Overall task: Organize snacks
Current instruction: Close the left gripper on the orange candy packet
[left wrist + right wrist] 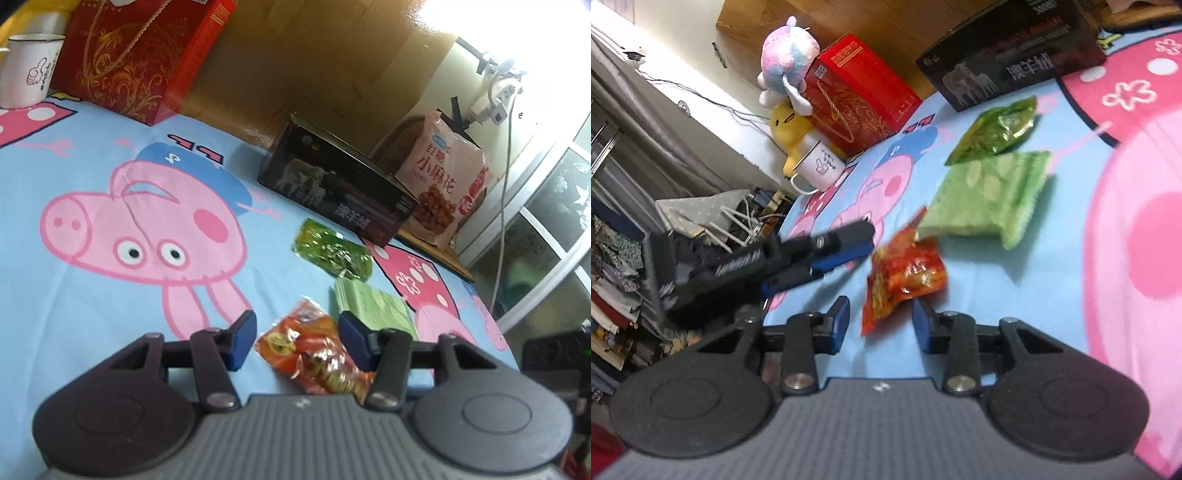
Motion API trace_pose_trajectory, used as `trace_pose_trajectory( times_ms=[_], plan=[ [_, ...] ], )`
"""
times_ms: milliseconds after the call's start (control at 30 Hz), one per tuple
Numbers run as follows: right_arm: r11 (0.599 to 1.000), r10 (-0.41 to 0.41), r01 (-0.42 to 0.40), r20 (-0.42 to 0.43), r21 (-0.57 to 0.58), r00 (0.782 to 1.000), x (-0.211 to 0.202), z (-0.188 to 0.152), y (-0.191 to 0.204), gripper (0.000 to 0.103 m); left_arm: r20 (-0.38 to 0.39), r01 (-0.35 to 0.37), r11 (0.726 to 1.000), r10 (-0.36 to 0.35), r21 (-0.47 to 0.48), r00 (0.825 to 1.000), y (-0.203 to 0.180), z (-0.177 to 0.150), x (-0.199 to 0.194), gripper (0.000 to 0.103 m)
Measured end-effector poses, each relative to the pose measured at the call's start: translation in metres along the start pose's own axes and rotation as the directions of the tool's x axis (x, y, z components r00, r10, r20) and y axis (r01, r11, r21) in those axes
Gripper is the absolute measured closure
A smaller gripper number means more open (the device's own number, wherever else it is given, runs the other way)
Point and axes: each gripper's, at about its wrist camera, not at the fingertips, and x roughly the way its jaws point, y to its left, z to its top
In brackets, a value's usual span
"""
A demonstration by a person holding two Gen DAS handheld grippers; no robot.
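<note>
While both pairs of fingers stand apart around the orange snack packet (314, 354) on the cartoon bedsheet (92, 314), gripping nothing: pickup step, by the look. Next: pinch with left gripper (297, 341) or right gripper (881, 325), then carry toward the green packets (993, 192).

The pink snack bag (441, 192) reads "红糖 小麻花"; the black box (340, 184) reads "澳羊绒".

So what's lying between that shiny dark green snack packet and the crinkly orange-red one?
A flat pale green packet lies between the dark green packet and the orange-red packet, clearest in the right wrist view.
</note>
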Motion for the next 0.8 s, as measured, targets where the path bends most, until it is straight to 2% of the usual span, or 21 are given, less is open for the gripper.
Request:
trace_pose_trajectory(
  times_ms=[133, 267, 433, 467, 600, 633, 700, 800],
  plan=[
    [1.0, -0.013, 0.013, 0.038, 0.0, 0.999, 0.01, 0.003, 0.0, 0.065, 0.002, -0.002, 1.0, 0.002, 0.016, 1.0, -0.004, -0.01, -0.005, 0.054],
    [1.0, -0.024, 0.024, 0.063, -0.004, 0.998, 0.009, 0.002, -0.007, 0.078, 0.003, 0.014, 1.0, -0.014, 0.017, 1.0, -0.003, -0.015, -0.009, 0.053],
    [0.999, -0.017, 0.013, 0.079, 0.047, 0.997, 0.006, 0.003, -0.015, 0.083, -0.004, 0.026, 1.0, -0.026, 0.011, 1.0, -0.003, -0.014, -0.011, 0.049],
    [0.999, -0.017, 0.014, 0.08, 0.045, 0.997, 0.006, 0.002, -0.014, 0.083, -0.008, 0.034, 0.999, -0.034, 0.001, 0.999, -0.002, -0.013, -0.011, 0.047],
    [0.999, 0.02, -0.023, 0.072, 0.045, 0.997, 0.001, -0.001, -0.014, 0.084, 0.001, 0.057, 0.997, -0.057, -0.058, 0.998, 0.008, -0.01, -0.018, 0.023],
    [0.998, 0.042, -0.045, 0.075, 0.04, 0.996, 0.0, -0.002, -0.014, 0.088, 0.003, 0.065, 0.995, -0.065, -0.072, 0.998, 0.01, -0.009, -0.02, 0.021],
    [0.996, 0.089, -0.091, 0.081, 0.023, 0.993, -0.005, -0.005, -0.012, 0.088, -0.007, 0.107, 0.989, -0.108, -0.107, 0.994, 0.016, -0.007, -0.022, 0.021],
    [0.993, 0.118, -0.118, 0.076, -0.005, 0.99, -0.006, -0.007, -0.007, 0.088, -0.018, 0.187, 0.971, -0.191, -0.148, 0.981, 0.02, -0.008, -0.024, 0.024]
  ],
)
